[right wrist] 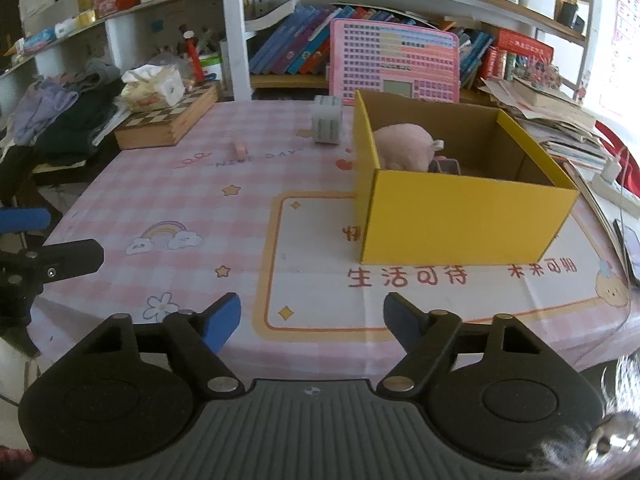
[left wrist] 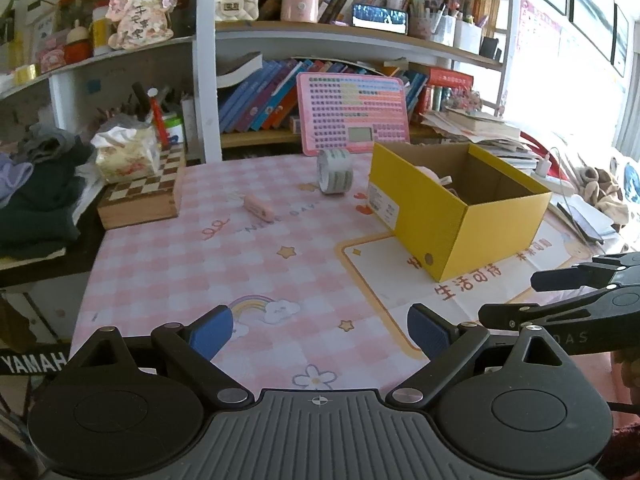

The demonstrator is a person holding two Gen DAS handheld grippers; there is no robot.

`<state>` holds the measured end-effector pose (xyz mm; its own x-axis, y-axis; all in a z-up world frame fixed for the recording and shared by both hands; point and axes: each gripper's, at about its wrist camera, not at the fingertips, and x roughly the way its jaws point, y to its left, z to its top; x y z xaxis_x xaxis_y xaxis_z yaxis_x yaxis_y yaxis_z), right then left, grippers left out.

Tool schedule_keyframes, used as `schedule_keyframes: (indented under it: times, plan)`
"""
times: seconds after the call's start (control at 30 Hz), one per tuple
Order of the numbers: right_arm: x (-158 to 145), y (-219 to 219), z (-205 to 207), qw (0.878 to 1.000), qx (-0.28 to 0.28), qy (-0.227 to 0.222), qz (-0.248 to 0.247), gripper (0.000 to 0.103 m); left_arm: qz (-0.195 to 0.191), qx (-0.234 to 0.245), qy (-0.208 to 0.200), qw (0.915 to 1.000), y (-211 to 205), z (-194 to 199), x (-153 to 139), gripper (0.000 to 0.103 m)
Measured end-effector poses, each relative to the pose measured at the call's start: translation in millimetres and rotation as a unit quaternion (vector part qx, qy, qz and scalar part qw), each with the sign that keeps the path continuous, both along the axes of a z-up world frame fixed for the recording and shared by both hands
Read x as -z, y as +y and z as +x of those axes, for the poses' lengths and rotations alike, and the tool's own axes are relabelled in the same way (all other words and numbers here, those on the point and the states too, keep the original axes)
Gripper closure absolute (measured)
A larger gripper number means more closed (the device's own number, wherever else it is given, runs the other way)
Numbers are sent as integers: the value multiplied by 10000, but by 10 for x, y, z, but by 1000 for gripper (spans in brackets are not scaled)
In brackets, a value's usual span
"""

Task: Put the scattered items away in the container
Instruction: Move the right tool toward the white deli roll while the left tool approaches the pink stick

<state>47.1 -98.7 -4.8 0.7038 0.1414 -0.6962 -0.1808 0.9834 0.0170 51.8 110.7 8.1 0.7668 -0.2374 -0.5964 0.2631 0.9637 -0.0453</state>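
A yellow cardboard box [left wrist: 476, 220] stands open on the pink checked tablecloth; it also shows in the right wrist view [right wrist: 464, 216]. Inside lie a pink plush toy [right wrist: 404, 146] and a small dark item [right wrist: 444, 166]. A roll of tape [left wrist: 335, 171] stands on edge left of the box, also in the right wrist view [right wrist: 327, 125]. A small pink eraser-like item [left wrist: 259, 207] lies further left, also in the right wrist view [right wrist: 240, 147]. My left gripper [left wrist: 320, 334] is open and empty near the table's front edge. My right gripper [right wrist: 312, 322] is open and empty in front of the box.
A wooden chessboard box [left wrist: 140, 192] with a tissue pack [left wrist: 126, 156] sits at the back left. A pink keyboard toy [left wrist: 354, 112] leans against the bookshelf. Piled clothes [left wrist: 36, 192] lie left. Stacked papers [left wrist: 488, 132] and a phone [right wrist: 630, 248] lie right.
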Motion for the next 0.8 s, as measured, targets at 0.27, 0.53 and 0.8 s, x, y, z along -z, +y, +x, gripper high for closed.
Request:
schedule_keyframes:
  times: [0.27,0.53,0.8]
  plan:
    - [-47,111,94,9998,-149,-101,-83,29,-22,-113,-82,9999,46,58,-26,7]
    - [-48,203,281,9993,-347,-144,-74,29,79,-172,-126,9997,40,161,-13,7]
    - [-36,261,608,9989,-467,-80,15,31,126,-353,-92,9993,91,399,11,7]
